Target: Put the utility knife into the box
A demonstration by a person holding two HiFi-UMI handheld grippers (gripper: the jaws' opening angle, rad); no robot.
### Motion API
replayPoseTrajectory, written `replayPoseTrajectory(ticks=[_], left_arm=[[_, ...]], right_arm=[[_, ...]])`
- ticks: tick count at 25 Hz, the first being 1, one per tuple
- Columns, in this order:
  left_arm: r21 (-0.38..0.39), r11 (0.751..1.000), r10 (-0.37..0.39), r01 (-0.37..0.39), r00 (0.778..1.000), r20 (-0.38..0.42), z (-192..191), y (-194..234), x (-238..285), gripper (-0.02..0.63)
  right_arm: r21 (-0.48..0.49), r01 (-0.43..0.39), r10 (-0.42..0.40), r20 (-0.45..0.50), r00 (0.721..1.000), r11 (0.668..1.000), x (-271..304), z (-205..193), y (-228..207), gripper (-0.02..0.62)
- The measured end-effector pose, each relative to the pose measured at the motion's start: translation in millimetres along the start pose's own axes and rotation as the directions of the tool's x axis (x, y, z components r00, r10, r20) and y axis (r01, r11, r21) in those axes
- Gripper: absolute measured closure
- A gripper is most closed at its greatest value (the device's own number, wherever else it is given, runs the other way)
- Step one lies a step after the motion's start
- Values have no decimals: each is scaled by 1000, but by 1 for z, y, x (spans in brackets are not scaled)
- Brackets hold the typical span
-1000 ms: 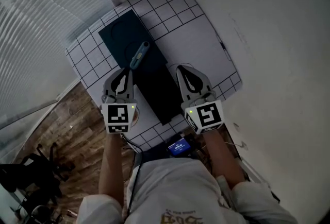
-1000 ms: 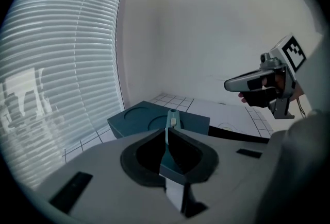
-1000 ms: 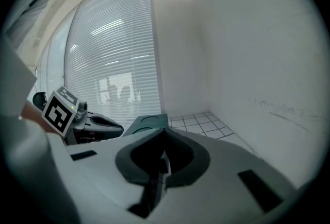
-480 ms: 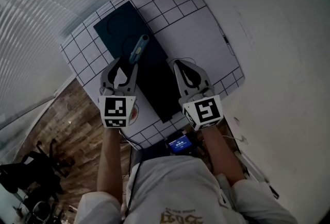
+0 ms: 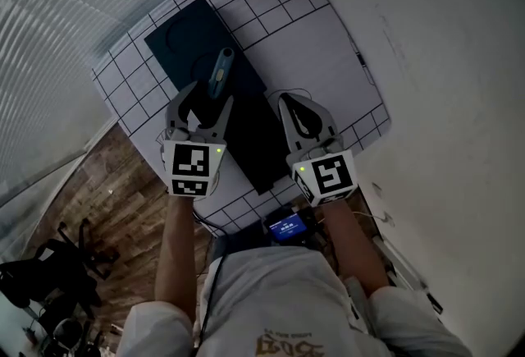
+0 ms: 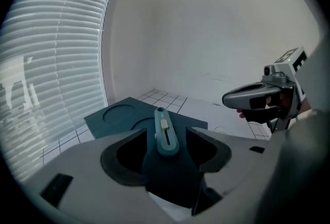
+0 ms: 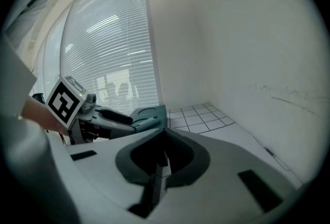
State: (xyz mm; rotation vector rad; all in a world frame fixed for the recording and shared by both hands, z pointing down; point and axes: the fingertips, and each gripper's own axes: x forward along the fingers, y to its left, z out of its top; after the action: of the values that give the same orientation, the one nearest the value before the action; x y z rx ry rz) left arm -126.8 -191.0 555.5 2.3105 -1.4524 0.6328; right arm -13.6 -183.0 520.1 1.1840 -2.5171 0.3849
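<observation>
The teal utility knife (image 5: 220,74) lies on the dark box (image 5: 184,43), a flat dark insert with round recesses, on the grid mat. My left gripper (image 5: 205,102) stands open just behind it. Its jaws have just been opening. In the left gripper view the knife (image 6: 166,134) has its near end between the spread jaws, and neither pad touches it. My right gripper (image 5: 291,101) hovers shut and empty over the box's right edge, beside the left one. In the right gripper view its jaws meet (image 7: 164,138), with the left gripper (image 7: 116,117) and the knife (image 7: 150,114) off to the left.
The white grid mat (image 5: 303,27) lies on a pale surface. Window blinds (image 5: 57,27) run along the left side above a wooden floor (image 5: 107,208). A small device with a blue screen (image 5: 285,230) sits near the person's body.
The left jaws have opened and let go of the knife, which now rests on the dark box. The left gripper has sunk a little. The right gripper has stayed put.
</observation>
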Motion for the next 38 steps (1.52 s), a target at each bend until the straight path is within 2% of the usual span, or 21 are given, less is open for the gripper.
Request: replayPoseTrajectory(ticks=[2, 5, 14, 17, 20, 21, 25, 32, 38], left_arm=[[-21, 999, 24, -24, 1000, -10, -2, 4, 3, 373], [-56, 998, 21, -23, 999, -30, -5, 5, 7, 368], [-51, 999, -1, -3, 997, -80, -9, 3, 10, 371], [-56, 998, -20, 13, 992, -127, -11, 0, 10, 391], [11, 999, -29, 31, 983, -184, -9, -6, 13, 459], [33, 999, -31, 38, 981, -190, -9, -8, 13, 460], [-3, 998, -69, 70, 980, -188, -11, -8, 13, 468], [-12, 995, -97, 96, 977, -192, -11, -8, 13, 472], [-50, 996, -77, 69, 981, -175, -14, 0, 7, 472]], right_arm=[[0, -4, 4, -2, 1000, 1000, 0, -1, 1, 589], [6, -9, 9, -8, 1000, 1000, 0, -3, 2, 589], [30, -10, 11, -30, 999, 999, -3, -13, 2, 589], [33, -9, 10, -36, 999, 999, -6, -16, 2, 589], [40, 0, 2, -43, 999, 999, -9, -20, 0, 589], [44, 4, -2, -45, 999, 999, -10, -22, -1, 588], [46, 10, -8, -52, 999, 999, -14, -24, -1, 589], [41, 18, -16, -45, 999, 999, -18, -18, 3, 589], [51, 34, -33, -26, 999, 998, -26, -10, 2, 589]])
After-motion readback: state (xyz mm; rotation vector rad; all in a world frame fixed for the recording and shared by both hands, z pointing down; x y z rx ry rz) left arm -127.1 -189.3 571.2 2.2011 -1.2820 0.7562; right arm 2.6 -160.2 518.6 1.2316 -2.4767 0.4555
